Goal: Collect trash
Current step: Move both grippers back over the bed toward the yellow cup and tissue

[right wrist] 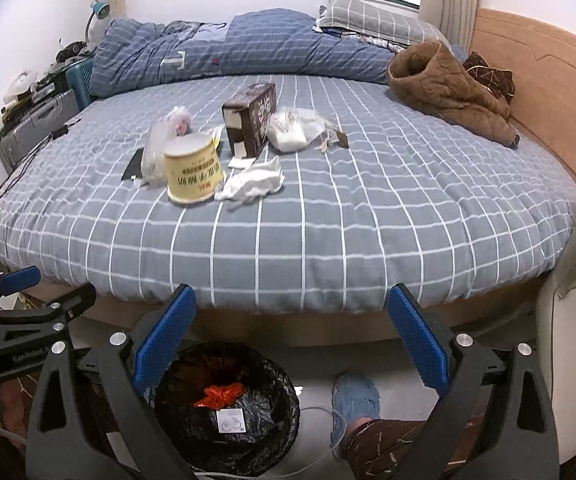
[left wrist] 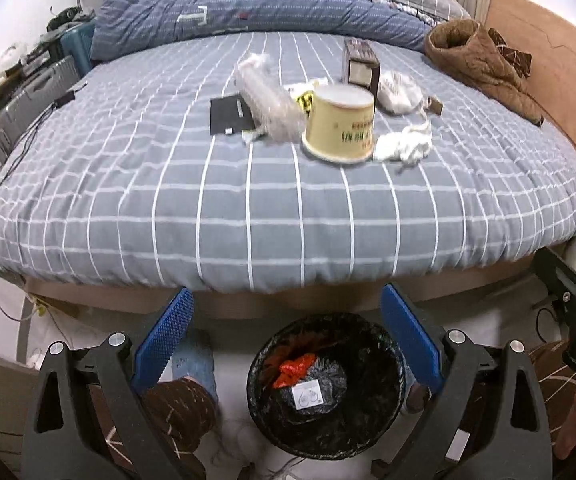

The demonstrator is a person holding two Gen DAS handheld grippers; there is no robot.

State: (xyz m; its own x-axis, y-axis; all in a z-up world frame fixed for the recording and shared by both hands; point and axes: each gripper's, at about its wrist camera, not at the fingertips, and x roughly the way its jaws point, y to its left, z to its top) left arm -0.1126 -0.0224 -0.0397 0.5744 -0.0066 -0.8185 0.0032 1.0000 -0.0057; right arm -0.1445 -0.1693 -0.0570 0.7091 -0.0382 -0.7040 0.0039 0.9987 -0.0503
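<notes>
Two blue-padded grippers, left [left wrist: 284,336] and right [right wrist: 290,338], are held spread and empty above the black-lined round bin [left wrist: 326,384]; the yellow paper tub [left wrist: 338,122] and crumpled white tissue [left wrist: 404,144] are seen on the grey checked bed [left wrist: 248,208].

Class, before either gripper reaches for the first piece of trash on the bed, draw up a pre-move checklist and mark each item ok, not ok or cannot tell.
1. Left gripper open and empty: ok.
2. Right gripper open and empty: ok.
3. Trash bin on the floor below the bed edge, open, with room above the red wrapper: ok.
4. Trash in view on the bed: yellow paper cup upside down, crumpled tissue, brown carton, clear plastic wrap: ok.
5. Bedspread between grippers and trash free of obstacles: ok.
6. Whether the cup is empty: cannot tell.
</notes>
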